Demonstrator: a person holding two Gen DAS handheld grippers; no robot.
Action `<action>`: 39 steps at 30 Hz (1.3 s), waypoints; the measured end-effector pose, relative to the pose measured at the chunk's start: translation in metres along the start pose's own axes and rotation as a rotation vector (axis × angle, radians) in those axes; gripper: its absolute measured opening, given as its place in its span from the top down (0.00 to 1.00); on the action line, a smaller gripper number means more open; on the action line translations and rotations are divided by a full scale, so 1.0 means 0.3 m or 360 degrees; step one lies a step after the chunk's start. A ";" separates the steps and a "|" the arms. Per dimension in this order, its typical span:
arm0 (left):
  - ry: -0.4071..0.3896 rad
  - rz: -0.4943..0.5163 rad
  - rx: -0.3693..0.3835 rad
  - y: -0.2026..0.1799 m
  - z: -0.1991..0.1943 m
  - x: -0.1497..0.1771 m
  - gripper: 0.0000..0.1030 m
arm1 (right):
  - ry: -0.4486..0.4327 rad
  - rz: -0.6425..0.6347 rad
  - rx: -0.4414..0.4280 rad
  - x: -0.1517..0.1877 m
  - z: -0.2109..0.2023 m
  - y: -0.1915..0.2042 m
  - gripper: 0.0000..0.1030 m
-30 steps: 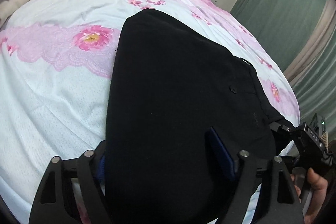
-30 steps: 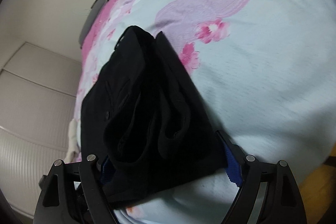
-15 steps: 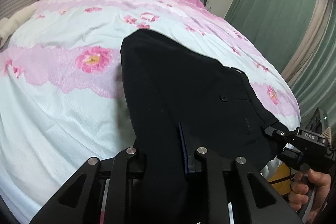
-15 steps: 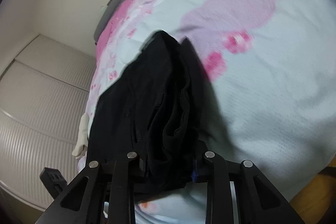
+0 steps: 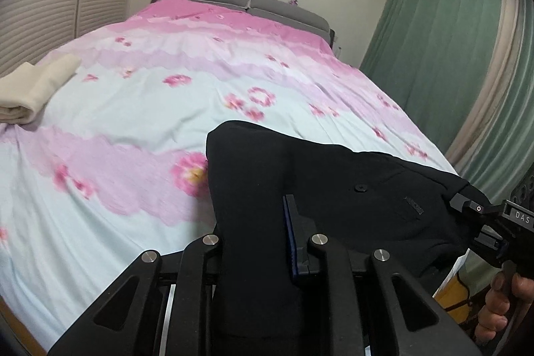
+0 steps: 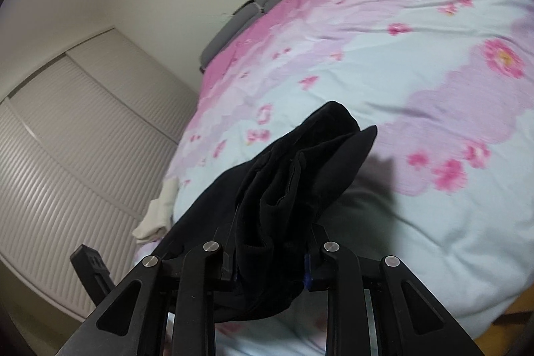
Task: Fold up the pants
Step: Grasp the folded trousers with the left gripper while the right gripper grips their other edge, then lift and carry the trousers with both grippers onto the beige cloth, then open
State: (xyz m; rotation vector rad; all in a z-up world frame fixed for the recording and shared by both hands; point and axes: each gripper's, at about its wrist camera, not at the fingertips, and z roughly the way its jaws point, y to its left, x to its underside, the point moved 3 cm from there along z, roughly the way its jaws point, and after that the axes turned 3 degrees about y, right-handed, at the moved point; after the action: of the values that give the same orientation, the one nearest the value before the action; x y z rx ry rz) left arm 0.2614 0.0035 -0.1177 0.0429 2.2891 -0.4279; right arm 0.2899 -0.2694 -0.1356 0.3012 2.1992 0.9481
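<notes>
Pants (image 5: 300,189), black, are clamped at both ends and hang bunched between the two grippers over the near edge of the bed (image 5: 100,222). Left gripper (image 5: 257,242): fingers (image 5: 290,242) pinched tight on a thick fold of the fabric, blue pad edge visible against the cloth on the right finger. Fabric runs from that grip up and away, then across to the right, where a button (image 5: 360,188) and a small label (image 5: 414,206) show on the upper face. Right gripper (image 5: 480,222) shows at the right edge of the left view, its tip buried in the far corner of the pants; the hand (image 5: 500,306) on its handle is partly in frame. In the right wrist view the right gripper (image 6: 270,259) has its fingers closed on a crumpled wad of the cloth, several layers stacked between them, with the rest of the pants (image 6: 300,172) peaking just beyond and casting a shadow on the cover. Lower part of the pants droops below the fingers; can't tell whether it touches the bed. Bed cover is pale blue with pink floral bands. A folded cream cloth (image 5: 30,89) sits well apart at the left side of the bed. Past that: grey headboard (image 5: 240,0), louvred closet doors (image 6: 66,139) on the left, green curtain (image 5: 444,39) on the right.
</notes>
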 end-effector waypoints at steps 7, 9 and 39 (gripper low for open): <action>-0.0105 -0.0014 -0.0100 0.169 -0.116 -0.110 0.80 | 0.0025 -0.0104 -0.0123 -0.029 0.130 0.202 0.74; -0.0125 -0.0057 -0.0138 0.253 -0.149 -0.148 0.80 | 0.0049 -0.0137 -0.0162 -0.030 0.183 0.275 0.74; -0.0500 -0.0015 -0.0513 1.779 -0.377 -0.935 0.80 | -0.0013 -0.0582 -0.0602 0.055 1.522 1.545 0.74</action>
State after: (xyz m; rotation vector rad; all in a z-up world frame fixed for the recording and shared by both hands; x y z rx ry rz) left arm 0.4617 0.5715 -0.0001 -0.1842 2.0205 -0.0588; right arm 0.5648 0.3118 -0.0338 -0.2650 1.9243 1.1172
